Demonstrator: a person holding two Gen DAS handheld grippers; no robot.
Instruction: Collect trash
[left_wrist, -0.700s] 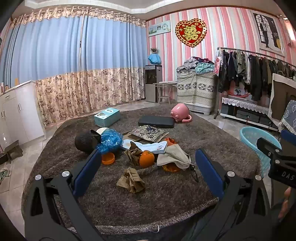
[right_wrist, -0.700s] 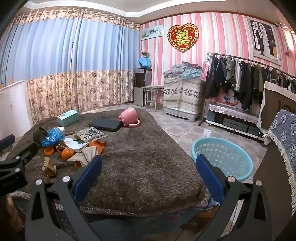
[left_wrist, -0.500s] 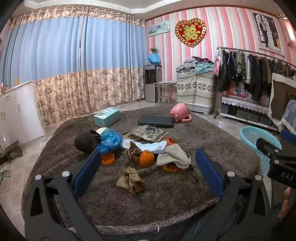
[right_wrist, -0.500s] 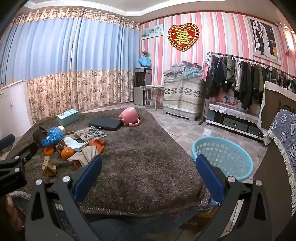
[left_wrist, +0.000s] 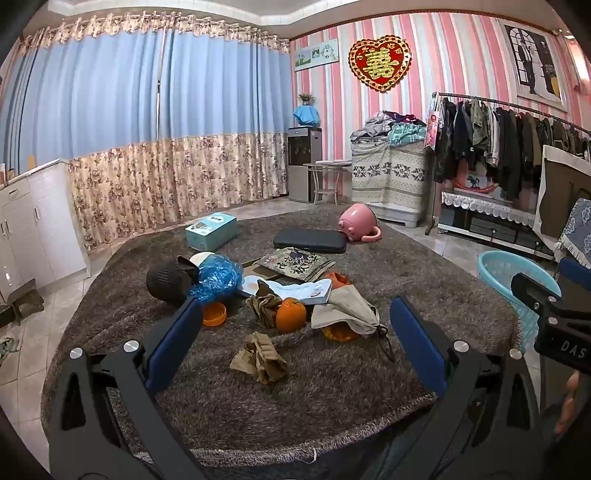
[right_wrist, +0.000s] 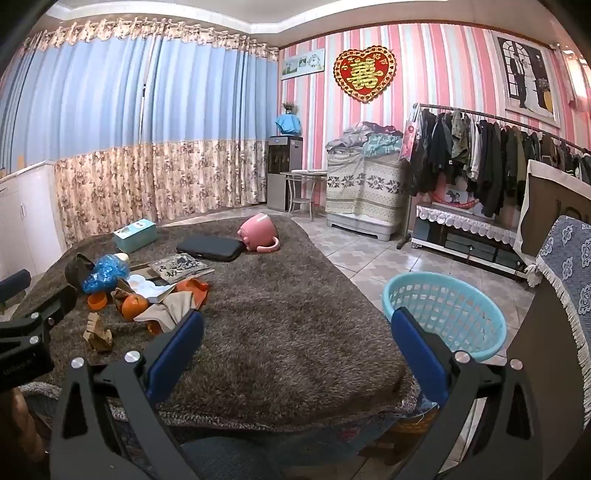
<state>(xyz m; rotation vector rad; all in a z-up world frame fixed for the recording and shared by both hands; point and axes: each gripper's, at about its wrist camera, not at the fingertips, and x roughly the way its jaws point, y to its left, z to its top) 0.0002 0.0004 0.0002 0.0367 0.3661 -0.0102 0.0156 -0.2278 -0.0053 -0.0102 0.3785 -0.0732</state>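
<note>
A pile of clutter lies on a brown shaggy cover (left_wrist: 332, 398): a crumpled brown paper wad (left_wrist: 260, 358), an orange (left_wrist: 291, 314), a blue plastic bag (left_wrist: 218, 277), an orange cap (left_wrist: 214, 314), orange peel under a beige cloth (left_wrist: 347, 308). The wad also shows in the right wrist view (right_wrist: 98, 332). A light blue basket (right_wrist: 445, 314) stands on the floor to the right. My left gripper (left_wrist: 291, 332) is open and empty, above the near edge, facing the pile. My right gripper (right_wrist: 295, 343) is open and empty, between pile and basket.
Further back on the cover are a teal box (left_wrist: 211, 230), a black case (left_wrist: 309, 240), a tipped pink mug (left_wrist: 358, 223), a patterned booklet (left_wrist: 297, 262) and a black round object (left_wrist: 166, 282). A clothes rack (right_wrist: 487, 155) and low shelf stand right.
</note>
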